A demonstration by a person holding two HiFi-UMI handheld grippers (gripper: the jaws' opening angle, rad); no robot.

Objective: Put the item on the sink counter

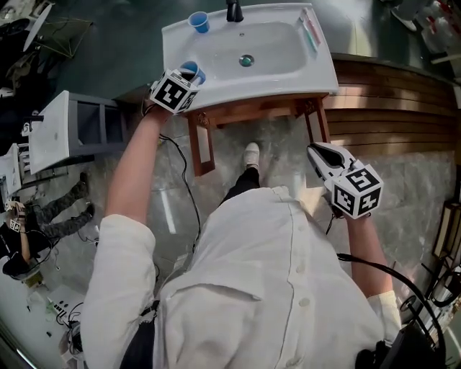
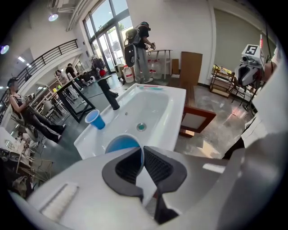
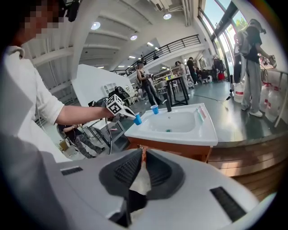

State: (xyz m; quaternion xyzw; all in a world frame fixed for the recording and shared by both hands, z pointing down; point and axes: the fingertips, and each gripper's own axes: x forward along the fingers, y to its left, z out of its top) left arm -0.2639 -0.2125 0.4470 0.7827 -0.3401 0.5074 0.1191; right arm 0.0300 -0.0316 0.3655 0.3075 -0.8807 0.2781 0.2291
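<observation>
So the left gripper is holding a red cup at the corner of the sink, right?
Not red: the cup pinched by its rim in the left gripper is blue, as the left gripper view shows. It is at the corner of the sink, as you said.

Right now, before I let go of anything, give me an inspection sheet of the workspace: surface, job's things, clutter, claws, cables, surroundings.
Surface: white sink counter on a wooden stand.
Job's things: blue cup at the counter's front left corner; whether it rests on the counter cannot be told.
Clutter: second cup beside the faucet; what look like toothbrushes on the right rim.
Claws: left claw shut on the blue cup's wall; right claw shut, empty, held away from the counter.
Cables: black cable hanging from the left claw to the floor.
Surroundings: grey cabinet left, wooden platform right, people beyond.
</observation>
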